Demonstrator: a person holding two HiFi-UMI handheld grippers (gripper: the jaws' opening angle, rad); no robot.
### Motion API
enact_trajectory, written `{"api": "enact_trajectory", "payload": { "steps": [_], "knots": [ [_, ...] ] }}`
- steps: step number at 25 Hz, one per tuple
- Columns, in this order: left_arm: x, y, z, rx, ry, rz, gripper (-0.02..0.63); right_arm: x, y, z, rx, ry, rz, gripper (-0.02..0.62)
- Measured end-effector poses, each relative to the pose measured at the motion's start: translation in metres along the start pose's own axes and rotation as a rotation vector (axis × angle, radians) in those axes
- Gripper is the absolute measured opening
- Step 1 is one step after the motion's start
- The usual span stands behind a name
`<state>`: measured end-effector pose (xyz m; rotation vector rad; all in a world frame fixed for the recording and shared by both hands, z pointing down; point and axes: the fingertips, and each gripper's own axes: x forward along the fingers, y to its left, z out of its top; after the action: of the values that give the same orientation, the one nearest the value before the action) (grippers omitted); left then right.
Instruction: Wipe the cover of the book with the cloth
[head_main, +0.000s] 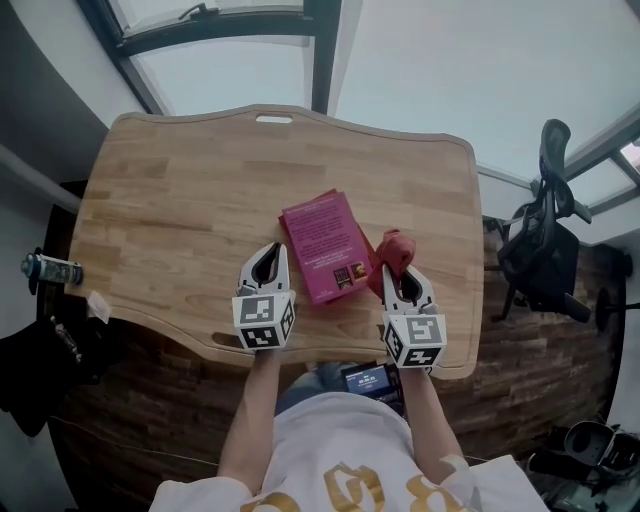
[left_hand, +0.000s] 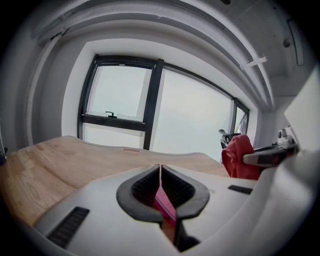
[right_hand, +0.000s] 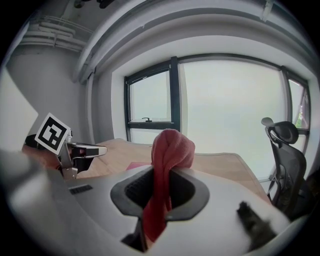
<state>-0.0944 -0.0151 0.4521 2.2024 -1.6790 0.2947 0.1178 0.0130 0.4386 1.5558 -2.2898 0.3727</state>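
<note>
the right gripper (head_main: 402, 282) is pinching the red cloth (head_main: 394, 250) in a narrow bunch just beside the pink book (head_main: 322, 245), lying flat on the desk (head_main: 170, 220). dragged hard, that bunch could be pulling loose. the left gripper (head_main: 268, 262), pressed together at the book's left edge, is not clearly pinning it, so the book may be sliding under a wipe. nothing is blocking the cover; the office chair (head_main: 545, 230) is standing well apart.

Looks steeply down on the table (head_main: 170, 200); sights low along left gripper (left_hand: 160, 167) and right gripper (right_hand: 161, 172) toward a shared window (left_hand: 120, 95).
</note>
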Motion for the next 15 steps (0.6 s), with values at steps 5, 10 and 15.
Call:
{"api": "enact_trajectory", "payload": {
  "steps": [5,10,15],
  "knots": [
    [0.003,0.012,-0.002,-0.037,0.007,0.009,0.015,0.006,0.008,0.006,-0.034,-0.006,0.022,0.067],
    [0.009,0.008,-0.003,-0.033,0.030,-0.011,0.015,0.009,0.005,0.007,-0.033,-0.006,0.031,0.067],
    [0.018,0.008,-0.013,-0.039,0.074,-0.021,0.015,0.024,0.000,0.002,-0.018,0.010,0.039,0.067]
  ]
}}
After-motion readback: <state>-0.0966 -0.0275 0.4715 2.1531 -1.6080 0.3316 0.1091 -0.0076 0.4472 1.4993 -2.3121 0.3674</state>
